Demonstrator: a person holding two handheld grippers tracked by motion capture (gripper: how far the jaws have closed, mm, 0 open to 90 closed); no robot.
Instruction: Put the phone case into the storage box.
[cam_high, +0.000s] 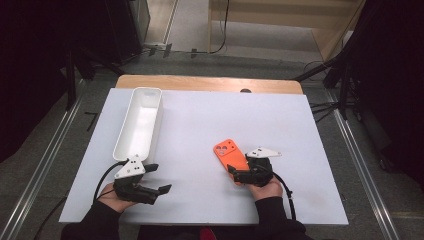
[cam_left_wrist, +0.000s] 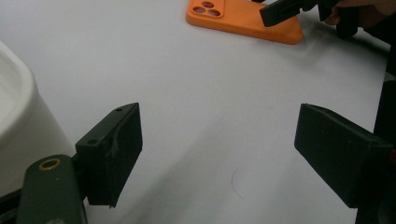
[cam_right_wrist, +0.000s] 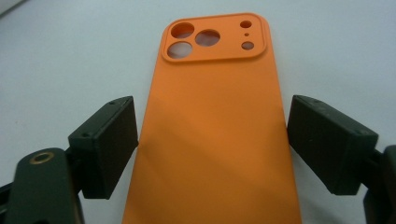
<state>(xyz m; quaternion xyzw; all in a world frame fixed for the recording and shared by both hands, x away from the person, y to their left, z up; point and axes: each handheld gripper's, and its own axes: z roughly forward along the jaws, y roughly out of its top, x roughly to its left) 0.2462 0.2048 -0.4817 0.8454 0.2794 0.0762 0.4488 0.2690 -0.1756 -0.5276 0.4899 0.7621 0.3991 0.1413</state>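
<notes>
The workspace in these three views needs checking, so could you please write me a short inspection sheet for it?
Surface: white board on a wooden table.
Job's things: orange phone case lies flat, camera cutouts at its far end; long white tray at the left holds nothing seen.
Clutter: nothing seen.
Grippers: right tool is open, jaws either side of the case, small gaps on both sides; left tool is open over bare board beside the tray's near end.
Cables: a black cable trails from the left tool, another from the right.
Surroundings: grey floor, floor rails, dark stands.
</notes>
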